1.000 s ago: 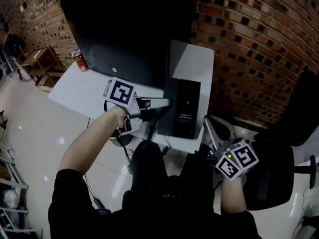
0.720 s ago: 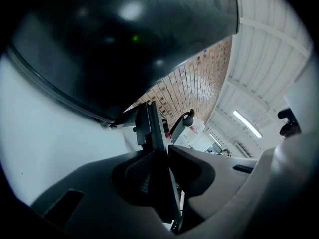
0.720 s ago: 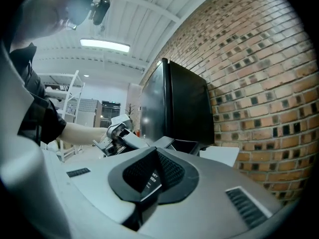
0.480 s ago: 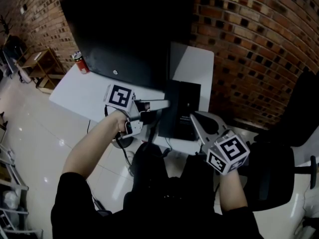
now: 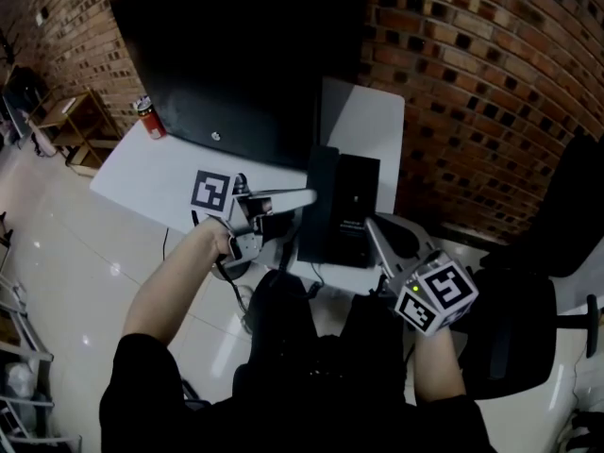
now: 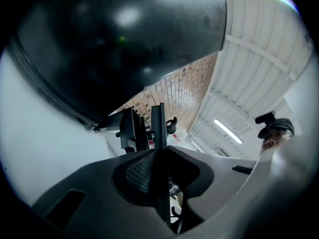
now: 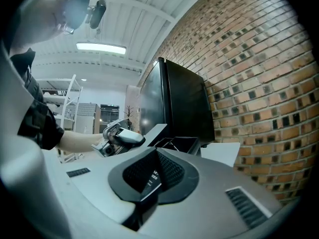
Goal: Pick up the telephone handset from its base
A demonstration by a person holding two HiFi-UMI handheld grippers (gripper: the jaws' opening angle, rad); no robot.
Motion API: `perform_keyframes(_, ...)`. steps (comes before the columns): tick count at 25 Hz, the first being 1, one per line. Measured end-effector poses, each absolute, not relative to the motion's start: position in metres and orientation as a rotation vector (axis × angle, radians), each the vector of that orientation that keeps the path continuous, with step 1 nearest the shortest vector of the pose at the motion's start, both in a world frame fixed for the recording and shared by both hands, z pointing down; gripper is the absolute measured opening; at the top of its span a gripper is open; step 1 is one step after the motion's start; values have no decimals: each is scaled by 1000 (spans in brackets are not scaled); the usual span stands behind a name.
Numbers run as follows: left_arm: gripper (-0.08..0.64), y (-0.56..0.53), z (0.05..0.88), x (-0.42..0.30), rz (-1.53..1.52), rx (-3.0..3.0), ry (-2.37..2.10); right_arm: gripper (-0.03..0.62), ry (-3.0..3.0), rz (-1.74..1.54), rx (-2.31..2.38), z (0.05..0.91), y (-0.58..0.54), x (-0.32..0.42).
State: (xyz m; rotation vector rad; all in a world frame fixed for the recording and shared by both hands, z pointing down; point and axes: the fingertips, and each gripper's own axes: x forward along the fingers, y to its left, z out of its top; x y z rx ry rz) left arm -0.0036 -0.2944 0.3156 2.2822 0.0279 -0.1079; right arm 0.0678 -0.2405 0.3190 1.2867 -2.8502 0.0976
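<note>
Left gripper (image 5: 310,197): jaws closing with the telephone handset (image 5: 321,173) between them. In the left gripper view both pads look to be on it, and it shows edge-on and thin. The handset runs along the left side of the base (image 5: 351,206), with the bite about mid-length. It may be a little proud of the base, but I can't confirm it's clear of the cradle.

Right gripper (image 5: 371,223): jaws together, nothing in them, tips just beside the base's near right corner. I can't tell if it's touching.

The base sits on the white table (image 5: 170,173), just in front of the monitor (image 5: 236,55). The red can (image 5: 148,116) is well apart, to the base's far left.

Risks as I read them:
- The bite looks shallow, coming in from the handset's left edge only. A long part held that way can pivot in the pads, so one end droops and it slips back onto the base.
- The clamp isn't settled. Lift hard before the pads finish and it slides out.
- One end may still hang in the cradle. Pull sideways and the base drags or tips, and your right gripper isn't clearly pinning it.
- No cord is visible from here. If there is one, a long pull tugs the base toward the table's near edge, which is close.
- The monitor is right behind the base. Swing the far end back and you'll clip it.
</note>
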Motion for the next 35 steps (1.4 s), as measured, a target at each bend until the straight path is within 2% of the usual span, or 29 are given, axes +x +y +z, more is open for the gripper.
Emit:
perform_keyframes(9, 77, -283, 290, -19, -331, 2346, 127, 11, -2860, 89, 1282, 318, -238, 66)
perform_keyframes(15, 75, -300, 320, -14, -268, 2200, -80, 11, -2849, 74, 1274, 319, -237, 55)
perform_keyframes(18, 75, -306, 314, -17, -350, 2129, -103, 11, -2863, 73, 1263, 315, -236, 52)
perform_keyframes(35, 75, -297, 282, -64, -598, 2018, -142, 11, -2892, 181, 1385, 317, -232, 90)
